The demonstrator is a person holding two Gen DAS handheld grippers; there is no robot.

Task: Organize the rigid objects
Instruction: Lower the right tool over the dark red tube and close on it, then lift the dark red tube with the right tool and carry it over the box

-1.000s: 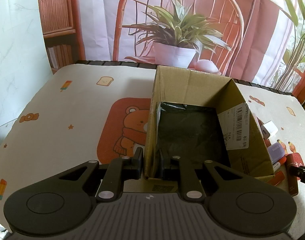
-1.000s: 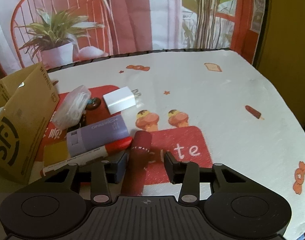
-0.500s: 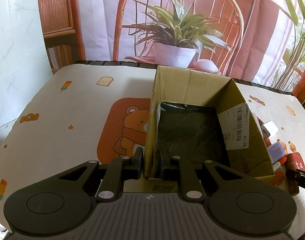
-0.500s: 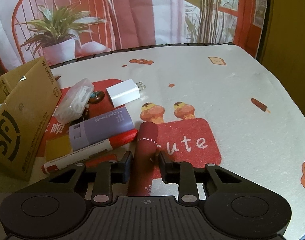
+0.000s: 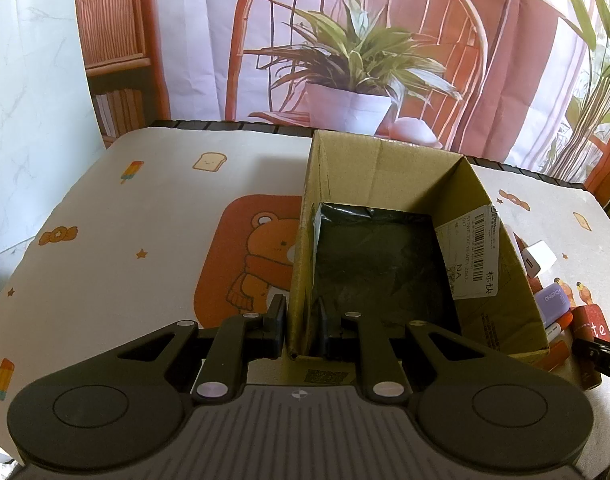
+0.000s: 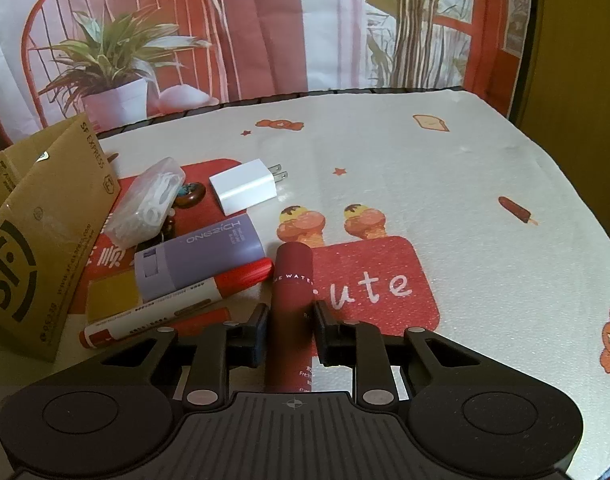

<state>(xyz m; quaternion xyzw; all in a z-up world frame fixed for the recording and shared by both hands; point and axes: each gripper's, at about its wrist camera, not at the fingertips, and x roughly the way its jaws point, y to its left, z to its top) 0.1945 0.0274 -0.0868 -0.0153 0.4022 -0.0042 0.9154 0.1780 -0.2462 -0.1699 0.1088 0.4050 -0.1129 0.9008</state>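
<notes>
Matt brown corrugated cardboard box lined with crinkled, faintly glossy black plastic film; a printed paper label on its wall. Matt printed tablecloth. Smooth matt dark red tube; glossy white plastic charger with metal prongs; clear plastic case; satin lilac plastic case.

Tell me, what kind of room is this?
Probably a staged home set: a table under a cartoon tablecloth, a printed backdrop of a chair and plant behind it, and a cardboard box beside small household items.
</notes>
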